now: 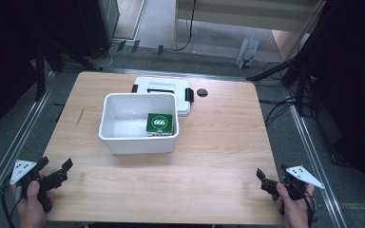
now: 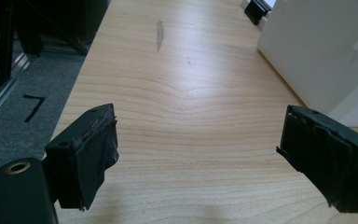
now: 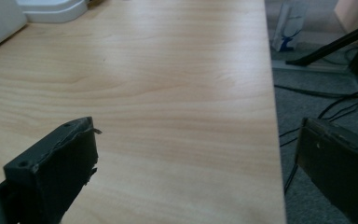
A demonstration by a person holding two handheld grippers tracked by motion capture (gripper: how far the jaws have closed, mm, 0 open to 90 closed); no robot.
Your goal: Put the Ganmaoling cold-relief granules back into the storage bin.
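- Jaws of left gripper spread wide, nothing between them, over bare table
- Jaws of right gripper also wide and empty, at table's right edge
- Bin ahead of and between both grippers, well apart from each
- Green box lies inside bin
- Lid lies flat just behind bin
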